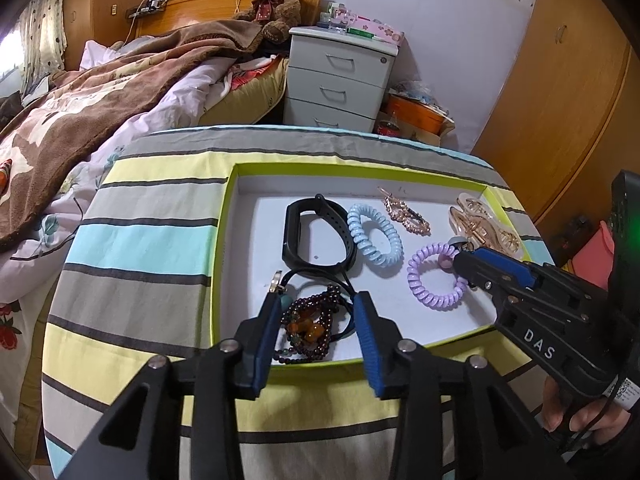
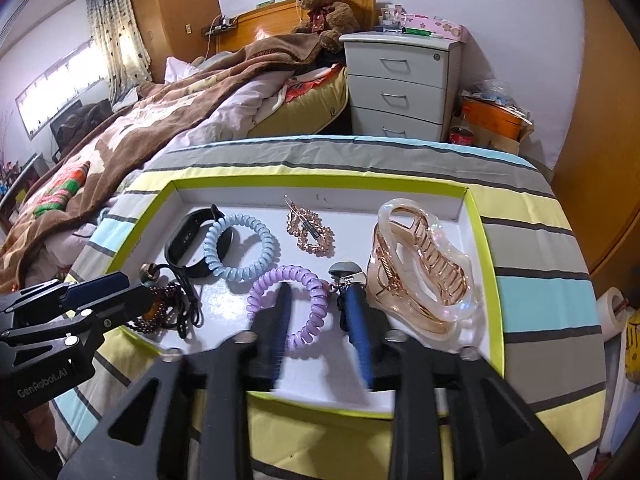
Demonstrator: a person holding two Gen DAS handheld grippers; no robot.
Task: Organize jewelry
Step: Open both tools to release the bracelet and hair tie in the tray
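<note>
Risked snagging cord (image 1: 320,276) with beads (image 1: 310,326) between wide left gripper (image 1: 318,300); risked dragging purple coil (image 2: 290,306) in tray (image 2: 478,216) straddled by open right gripper (image 2: 320,300).

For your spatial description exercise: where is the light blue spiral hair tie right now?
The light blue spiral hair tie lies in the white tray with lime-green rim, overlapping the black fitness band on its left, behind the purple spiral hair tie.

We see even, fairly bright light; a window (image 2: 60,80) glares white at left, edges bow strongly, and the right tongs (image 2: 320,304) are motion-blurred.
</note>
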